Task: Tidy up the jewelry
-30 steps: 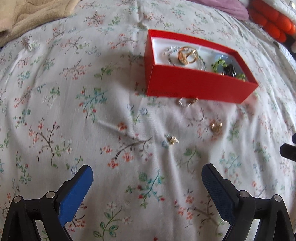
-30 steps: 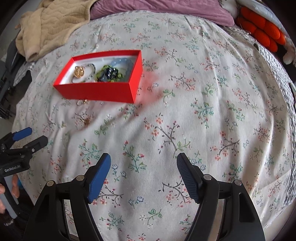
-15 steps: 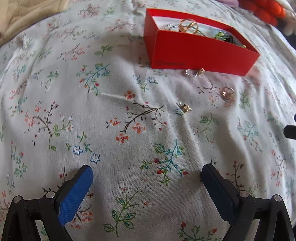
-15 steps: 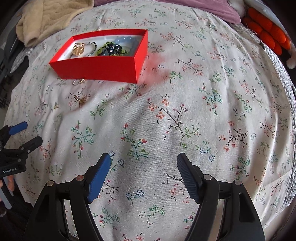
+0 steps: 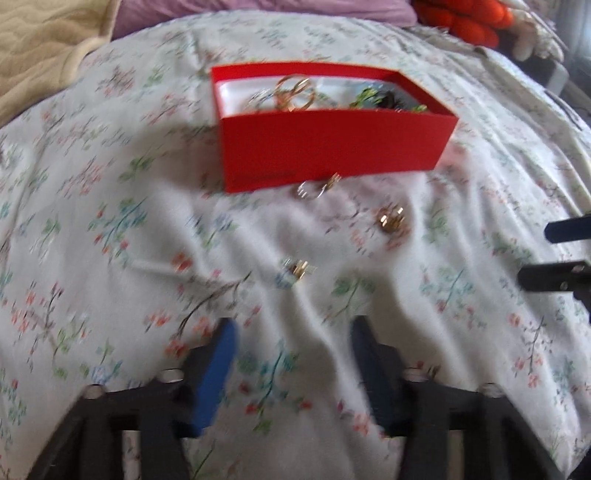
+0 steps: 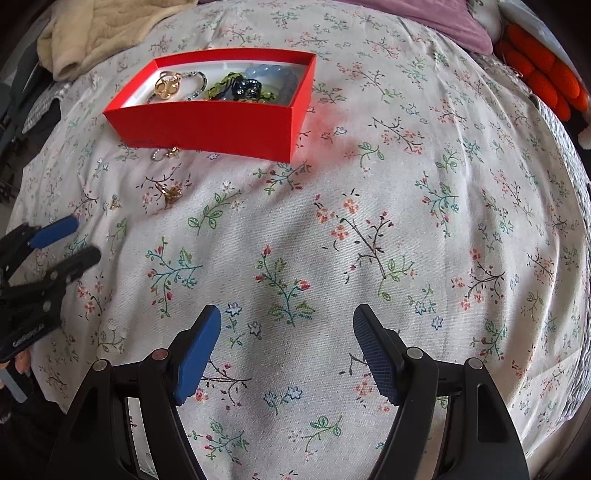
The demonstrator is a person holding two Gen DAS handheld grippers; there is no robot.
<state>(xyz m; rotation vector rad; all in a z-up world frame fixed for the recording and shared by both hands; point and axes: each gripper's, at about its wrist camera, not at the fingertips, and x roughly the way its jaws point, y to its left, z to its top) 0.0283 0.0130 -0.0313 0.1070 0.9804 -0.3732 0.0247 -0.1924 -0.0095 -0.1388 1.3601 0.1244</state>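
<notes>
A red box [image 5: 332, 147] [image 6: 207, 122] sits on the floral bedspread and holds gold, green, dark and blue bead jewelry. Three loose pieces lie in front of it: a silver and gold piece [image 5: 314, 188] [image 6: 164, 153] by its wall, a gold ring [image 5: 391, 219] [image 6: 170, 192], and a small gold earring [image 5: 299, 269] [image 6: 115, 203]. My left gripper [image 5: 291, 339] is open and empty, its jaws narrowed, just short of the earring; the view is blurred. It also shows in the right wrist view [image 6: 70, 240]. My right gripper [image 6: 286, 332] is open and empty over bare cloth, and its tips show in the left wrist view [image 5: 561, 251].
A beige quilted blanket [image 6: 110, 29] lies at the back left, a purple pillow [image 6: 443, 22] at the back, and an orange knitted thing [image 6: 543, 74] at the back right. The bed's edge drops off on the left of the right wrist view.
My left gripper's jaws have narrowed and it has moved toward the small gold earring. My right gripper has moved closer to the red box, still open.
</notes>
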